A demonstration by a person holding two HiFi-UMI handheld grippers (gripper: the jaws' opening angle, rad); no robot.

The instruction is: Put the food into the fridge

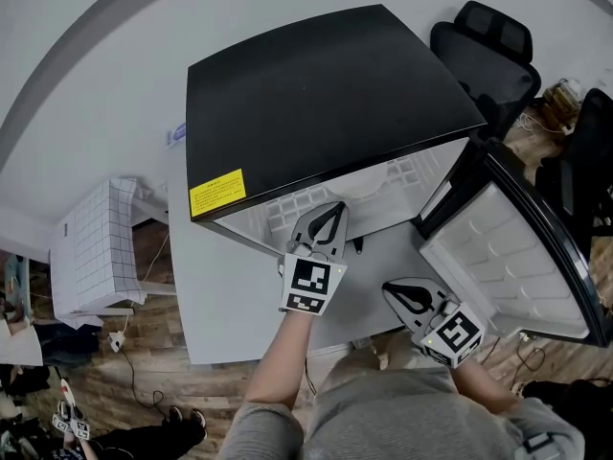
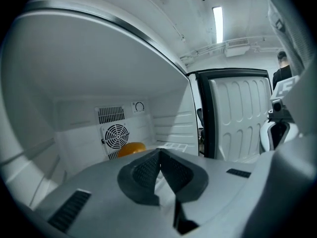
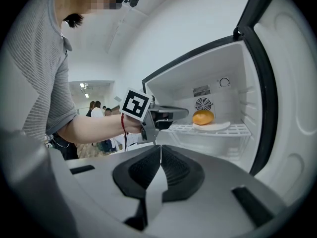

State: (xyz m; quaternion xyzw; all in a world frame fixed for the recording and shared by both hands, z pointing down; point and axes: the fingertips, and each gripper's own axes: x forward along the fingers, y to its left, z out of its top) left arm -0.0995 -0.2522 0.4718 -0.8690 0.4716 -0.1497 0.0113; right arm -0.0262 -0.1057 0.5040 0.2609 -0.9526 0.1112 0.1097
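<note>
One orange food item lies on a plate inside the fridge

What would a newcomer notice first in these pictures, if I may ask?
Probably the small black-topped fridge with its door swung wide open at the right of the head view. Inside, a round orange food item sits on a white plate on the wire shelf. The left claw, shut and empty, points into the opening; the right claw, also shut, hangs outside.
</note>
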